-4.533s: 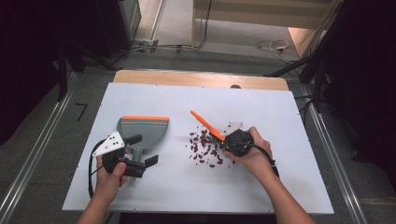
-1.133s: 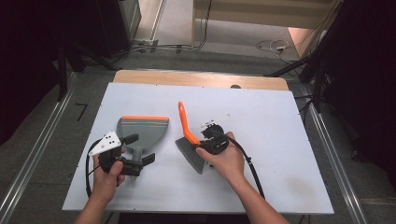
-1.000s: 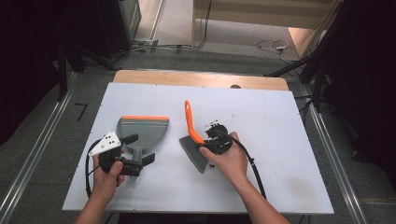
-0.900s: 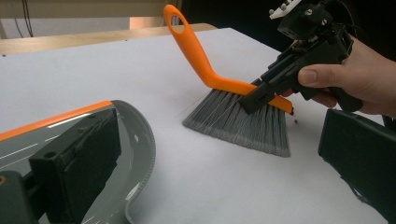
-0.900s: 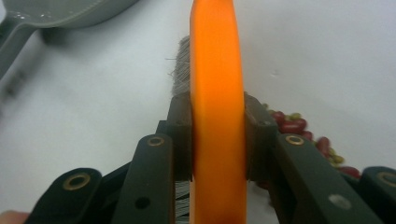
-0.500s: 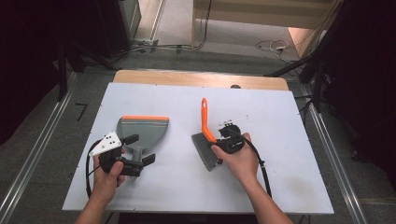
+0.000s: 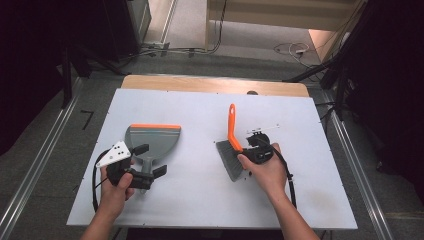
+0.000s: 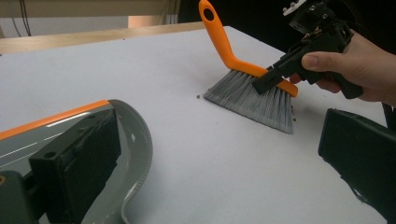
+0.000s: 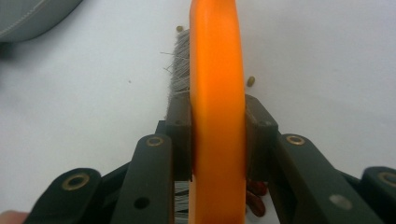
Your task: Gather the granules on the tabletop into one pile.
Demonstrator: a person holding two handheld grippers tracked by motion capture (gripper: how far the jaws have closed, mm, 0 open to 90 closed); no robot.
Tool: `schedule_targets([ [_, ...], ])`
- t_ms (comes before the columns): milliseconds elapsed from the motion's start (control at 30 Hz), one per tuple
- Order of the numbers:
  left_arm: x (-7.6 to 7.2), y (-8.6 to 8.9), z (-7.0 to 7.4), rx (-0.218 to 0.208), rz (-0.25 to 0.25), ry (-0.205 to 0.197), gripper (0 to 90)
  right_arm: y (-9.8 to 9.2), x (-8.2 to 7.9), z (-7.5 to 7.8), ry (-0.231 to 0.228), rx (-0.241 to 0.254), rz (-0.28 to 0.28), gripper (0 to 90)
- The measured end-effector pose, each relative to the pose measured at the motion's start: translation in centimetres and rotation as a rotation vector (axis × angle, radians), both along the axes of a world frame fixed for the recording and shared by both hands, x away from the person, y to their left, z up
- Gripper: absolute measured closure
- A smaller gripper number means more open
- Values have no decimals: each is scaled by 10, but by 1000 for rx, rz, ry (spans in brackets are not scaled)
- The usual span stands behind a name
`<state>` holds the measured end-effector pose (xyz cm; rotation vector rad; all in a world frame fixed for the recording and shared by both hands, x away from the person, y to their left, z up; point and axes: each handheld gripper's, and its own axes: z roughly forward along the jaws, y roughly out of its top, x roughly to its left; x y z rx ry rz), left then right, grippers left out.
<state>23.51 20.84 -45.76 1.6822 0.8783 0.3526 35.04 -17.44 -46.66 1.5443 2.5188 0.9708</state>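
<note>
Here, right tool (image 9: 217,140) clamped on smooth orange brush (image 7: 231,145) handle, grey bristles splayed, left tool (image 7: 142,175) gripping grey dustpan (image 7: 152,142).

Even overhead light falls on the pale counter (image 7: 200,200) in the high view, leaving it bright while the floor and the room around it sink into near black at both sides; a warmer lit patch lies at the top. Shadows there are short and soft, close under the hands. That view is slightly soft and grainy. In the left gripper view the near dustpan (image 8: 126,140) carries streaks of glare and its close black parts are blurred, while the brush (image 8: 252,93) farther off is sharp and casts a faint shadow. In the right gripper view the orange handle (image 9: 217,93) glows saturated, with its near end out of focus.
</note>
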Motion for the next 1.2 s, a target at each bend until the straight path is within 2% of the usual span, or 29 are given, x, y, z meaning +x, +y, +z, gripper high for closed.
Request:
schedule_targets([
  [367, 0, 0, 0, 2, 0, 2, 0, -11, 2, -1, -1, 4, -17, 674],
  [633, 0, -2, 1, 5, -6, 0, 0, -15, 4, 1, 17, 7, -32, 675],
  [767, 0, -2, 1, -4, -5, -1, 0, -14, 3, 6, 26, 34, -25, 678],
  [933, -1, -3, 2, 0, -4, 0, 0, -14, 0, 19, 8, 66, -21, 683],
  [1067, 0, -4, 2, 5, -8, -2, 0, -6, -2, 34, -15, 93, -19, 685],
  [1200, 1, -2, 1, 9, -6, -5, 0, 15, 2, 39, -38, 91, -11, 684],
])
